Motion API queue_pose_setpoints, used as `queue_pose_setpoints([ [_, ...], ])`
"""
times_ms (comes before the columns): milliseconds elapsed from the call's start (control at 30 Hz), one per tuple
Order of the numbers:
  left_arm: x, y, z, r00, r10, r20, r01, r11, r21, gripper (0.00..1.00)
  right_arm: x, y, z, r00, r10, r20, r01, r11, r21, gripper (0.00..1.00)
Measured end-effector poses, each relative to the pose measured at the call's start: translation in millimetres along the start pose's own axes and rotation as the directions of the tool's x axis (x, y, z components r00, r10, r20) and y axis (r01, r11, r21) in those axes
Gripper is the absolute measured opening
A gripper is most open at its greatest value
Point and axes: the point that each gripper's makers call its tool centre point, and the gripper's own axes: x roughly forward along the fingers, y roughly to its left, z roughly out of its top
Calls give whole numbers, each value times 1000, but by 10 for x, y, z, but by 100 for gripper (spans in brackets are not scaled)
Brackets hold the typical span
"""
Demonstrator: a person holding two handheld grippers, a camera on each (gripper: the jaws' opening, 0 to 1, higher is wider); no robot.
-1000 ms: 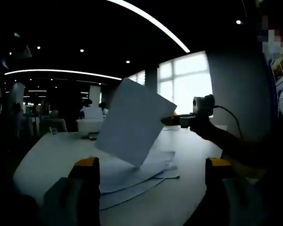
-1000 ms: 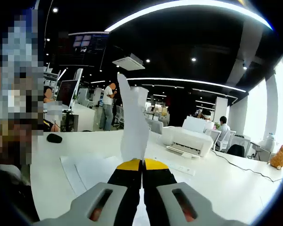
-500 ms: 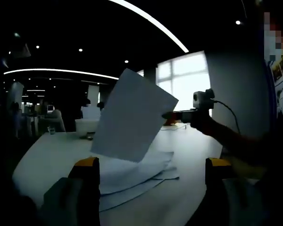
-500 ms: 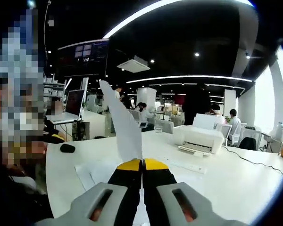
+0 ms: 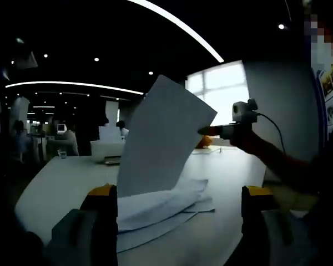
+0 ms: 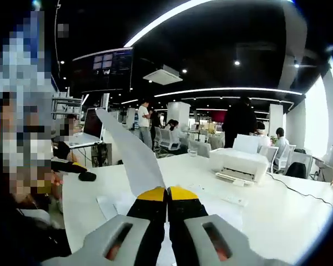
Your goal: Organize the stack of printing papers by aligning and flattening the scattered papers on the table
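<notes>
Right gripper [image 6: 167,191], yellow-tipped, has jaws pinched flat together on one edge of a single white printing sheet [image 5: 164,136]. In the left gripper view that same gripper [image 5: 211,131] comes in from the right, holding the sheet up in the air, tilted, its lower corner hanging down close to the pile.

Left gripper [image 5: 175,194]: jaws spread wide, nothing between them, low over the white table [image 5: 61,183].

Loose pile of white printing papers [image 5: 155,208] lies flat on the table, fanned out, edges not squared. It sits between and just ahead of the left jaws.

Key relation: the held sheet is above the pile and slightly behind it from the left gripper, and reads rotated relative to the pile's edges. In the right gripper view the sheet [image 6: 130,160] runs up and to the left from the jaws, nearly edge-on.

Judgement: the sheet likely needs squaring to the pile's edges before it goes down. Left gripper is nearer the pile and free to pin or tap it.
</notes>
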Motion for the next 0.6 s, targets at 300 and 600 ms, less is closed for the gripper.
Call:
queue_pose_setpoints([
  [300, 41, 14, 42, 1000, -14, 21, 14, 1000, -11, 95, -35, 65, 81, 998, 67, -19, -67, 998, -4, 0],
  [600, 48, 45, 101, 999, -13, 44, 14, 1000, -15, 95, -61, 223, 130, 992, 119, -42, -120, 993, -17, 0],
])
